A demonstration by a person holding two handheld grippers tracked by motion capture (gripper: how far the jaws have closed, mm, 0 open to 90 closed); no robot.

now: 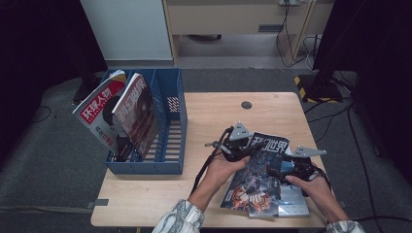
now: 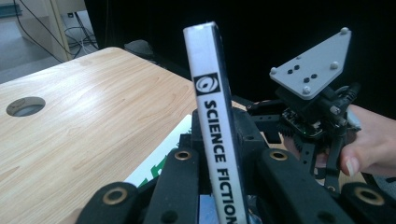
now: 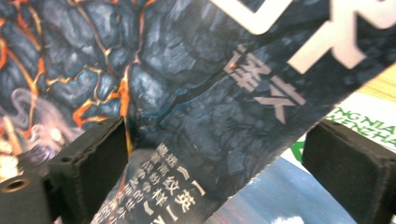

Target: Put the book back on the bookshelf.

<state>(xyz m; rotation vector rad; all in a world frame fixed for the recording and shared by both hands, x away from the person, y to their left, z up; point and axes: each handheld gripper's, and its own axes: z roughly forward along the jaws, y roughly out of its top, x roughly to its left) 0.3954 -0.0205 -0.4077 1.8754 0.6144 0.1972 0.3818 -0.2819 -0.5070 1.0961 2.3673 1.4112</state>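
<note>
Jaws of the left gripper (image 2: 219, 186) stand on either side of a magazine's white spine, lettered "SCIENCE FICTION", and look closed on it at the lower centre of the left gripper view. That dark magazine (image 1: 257, 170) sits lower right of centre in the high view, its far edge lifted off the table (image 1: 214, 111) between both hands. The right gripper (image 3: 215, 168) is at the magazine's right edge; in the right gripper view its two black pads stand well apart, the blue and orange cover passing between them and touching the left pad, clear of the right one. Under the raised magazine lies another magazine (image 1: 291, 201) with a pale blue cover, near the table's lower right corner.

The table is light wood with a round cable hole (image 1: 246, 105) near its far edge. At the left of the high view a blue file rack (image 1: 170, 121) stands on the table's left end, holding two upright magazines (image 1: 121, 114) that lean left. Beyond the table lie grey carpet, a pale wooden desk frame (image 1: 233, 19) at the top and dark curtains at both sides.

The left gripper view adds the spine lettering and the right gripper's grey three-cornered plate (image 2: 313, 65); the right gripper view adds the cover's cracked-rock artwork and white characters.
</note>
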